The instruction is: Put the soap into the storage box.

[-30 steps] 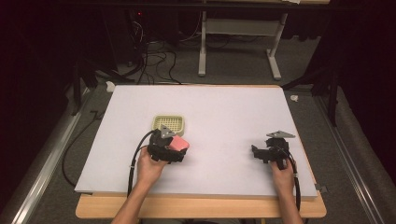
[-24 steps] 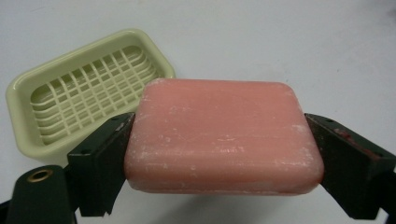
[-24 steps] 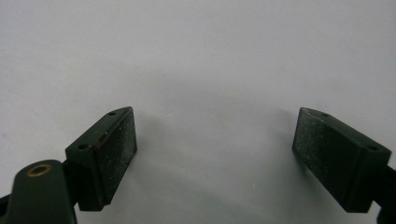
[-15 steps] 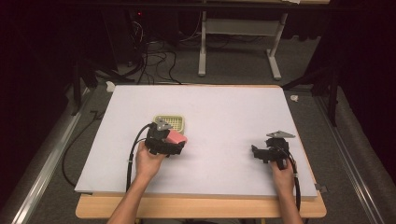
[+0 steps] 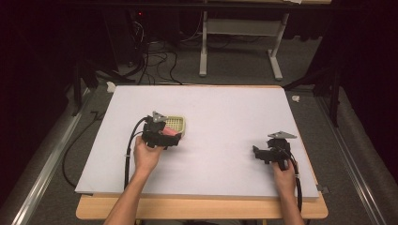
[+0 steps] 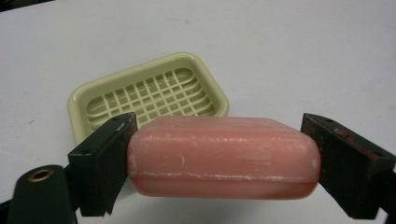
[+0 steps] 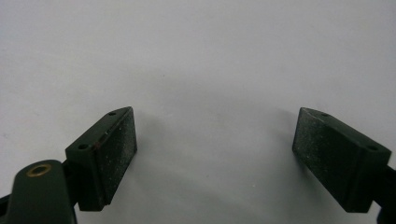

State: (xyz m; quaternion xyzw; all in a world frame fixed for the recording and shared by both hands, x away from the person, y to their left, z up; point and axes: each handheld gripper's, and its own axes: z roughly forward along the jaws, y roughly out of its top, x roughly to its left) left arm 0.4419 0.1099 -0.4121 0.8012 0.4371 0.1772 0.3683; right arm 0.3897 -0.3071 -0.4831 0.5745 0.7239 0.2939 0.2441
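Note:
A pink bar of soap is clamped end to end between the pads of my left gripper, held above the white table. Just beyond it lies a pale yellow soap dish with a gridded floor, nothing in it. From above, the left gripper with the soap hangs at the near edge of the dish. My right gripper rests at the table's right side, jaws wide apart. In the right gripper view its pads have only bare table between them.
The white table top lies on a wooden board. Cables trail from both grippers toward the near edge. Beyond the far edge are a dark floor, loose cables and a white metal stand.
My left gripper has carried the soap up the table and a little to the left, onto the near edge of the dish. The right gripper has stayed put.

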